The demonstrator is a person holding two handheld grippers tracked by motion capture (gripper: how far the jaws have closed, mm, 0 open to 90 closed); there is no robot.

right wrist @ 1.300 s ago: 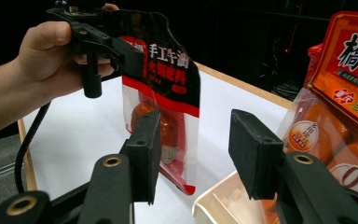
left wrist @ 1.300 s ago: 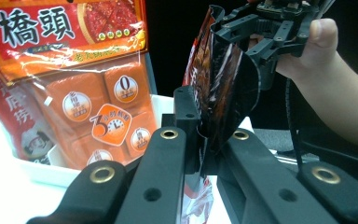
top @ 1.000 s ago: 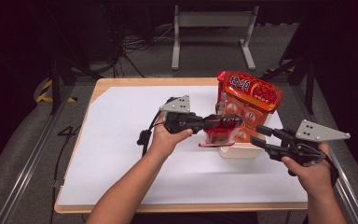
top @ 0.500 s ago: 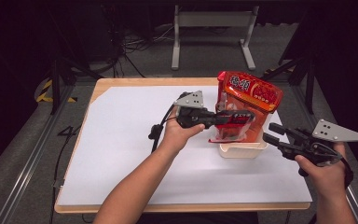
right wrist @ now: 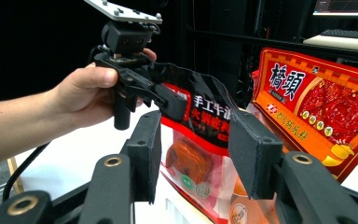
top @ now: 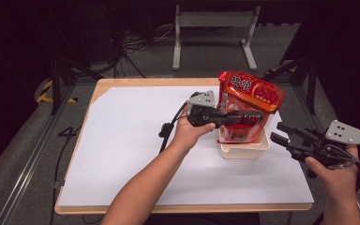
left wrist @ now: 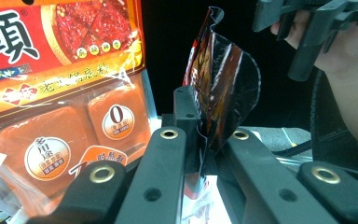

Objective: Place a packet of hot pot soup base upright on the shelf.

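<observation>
while clamped on the dark-topped pouch point(top: 243, 123) over the white tub point(top: 243, 150), left hand-held gripper point(top: 258, 117) beside the red bag point(top: 251, 91). right hand-held gripper point(top: 275, 132) spread, empty, apart on the table point(top: 122, 140).

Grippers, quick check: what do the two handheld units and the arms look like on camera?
Both are black with brass-coloured rivets on the jaw links and flat black pads. The left gripper and the right gripper each carry a grey three-cornered plate with small holes. A black cable trails from the left one. Forearms are bare, no sleeves.
</observation>
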